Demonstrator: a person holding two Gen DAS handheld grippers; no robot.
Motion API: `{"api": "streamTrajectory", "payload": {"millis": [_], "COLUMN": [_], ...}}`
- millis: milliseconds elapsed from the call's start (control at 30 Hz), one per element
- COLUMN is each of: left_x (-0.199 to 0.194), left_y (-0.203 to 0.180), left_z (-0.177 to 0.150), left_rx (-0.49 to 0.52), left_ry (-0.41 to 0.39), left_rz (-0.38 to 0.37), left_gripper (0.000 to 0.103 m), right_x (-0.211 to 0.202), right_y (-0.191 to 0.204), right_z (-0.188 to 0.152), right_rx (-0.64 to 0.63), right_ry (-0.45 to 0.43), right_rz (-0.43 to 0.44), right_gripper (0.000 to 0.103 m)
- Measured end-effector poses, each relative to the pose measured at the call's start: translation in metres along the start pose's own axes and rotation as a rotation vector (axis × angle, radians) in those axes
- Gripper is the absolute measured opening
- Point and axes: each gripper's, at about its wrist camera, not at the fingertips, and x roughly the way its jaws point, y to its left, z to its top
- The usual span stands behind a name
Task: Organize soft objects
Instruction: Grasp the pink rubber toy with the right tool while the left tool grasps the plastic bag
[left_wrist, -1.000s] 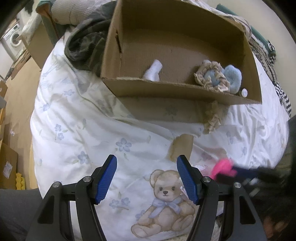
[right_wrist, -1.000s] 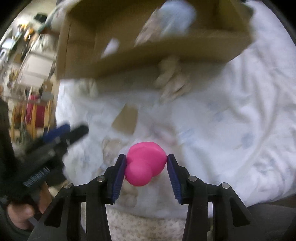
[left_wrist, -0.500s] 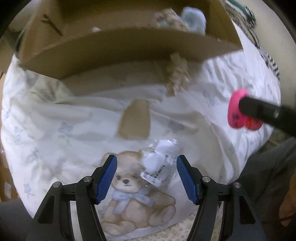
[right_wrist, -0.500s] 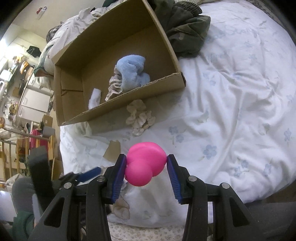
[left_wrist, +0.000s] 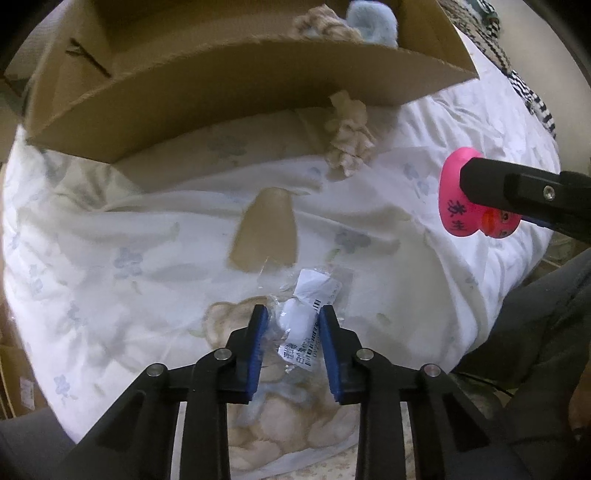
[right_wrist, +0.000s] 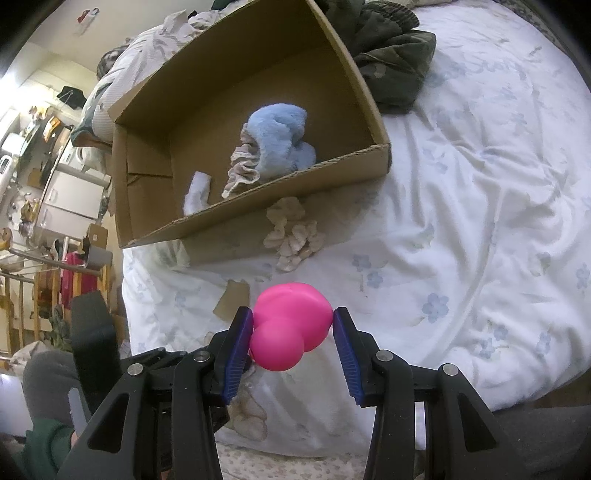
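Left claw points down — pinching wrapped packet.

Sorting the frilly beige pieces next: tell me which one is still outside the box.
The beige frilly piece lying on the duvet, against the front wall of the cardboard box. The other one lies inside the box, under the blue plush.

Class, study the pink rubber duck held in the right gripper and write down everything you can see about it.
The pink rubber duck looks like smooth, glossy, soft plastic: a rounded body with a smaller round head. In the left wrist view it shows an orange beak and dark characters written on its body. The right gripper holds it in the air above the white floral duvet, one blue pad pressing each side. Nothing else touches it; the cardboard box lies beyond.
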Motion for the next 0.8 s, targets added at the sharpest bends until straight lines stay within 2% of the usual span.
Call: {"api": "streamTrajectory", "payload": {"millis": [167, 500, 600, 800], "left_x": [-0.020, -0.074, -0.087, -0.113], "left_y": [0.018, 0.062, 0.069, 0.063], "left_z": [-0.009, -0.018, -0.016, -0.002], "left_rx": [-0.054, -0.166, -0.199, -0.198], "left_ry": [-0.047, -0.213, -0.269, -0.395], "left_rz": [0.022, 0.073, 0.097, 0.149], "left_gripper": [0.023, 0.023, 0.023, 0.023], "right_x": [0.002, 0.008, 0.003, -0.019], "right_y": [0.012, 0.039, 0.042, 0.043], "right_z": [0.001, 0.001, 0.002, 0.003], "right_rx": [-0.011, -0.056, -0.063, -0.074], "right_ry": [-0.005, -0.009, -0.029, -0.111], "right_rz": [0.024, 0.052, 0.058, 0.086], "right_gripper": [0.047, 0.047, 0.047, 0.047]}}
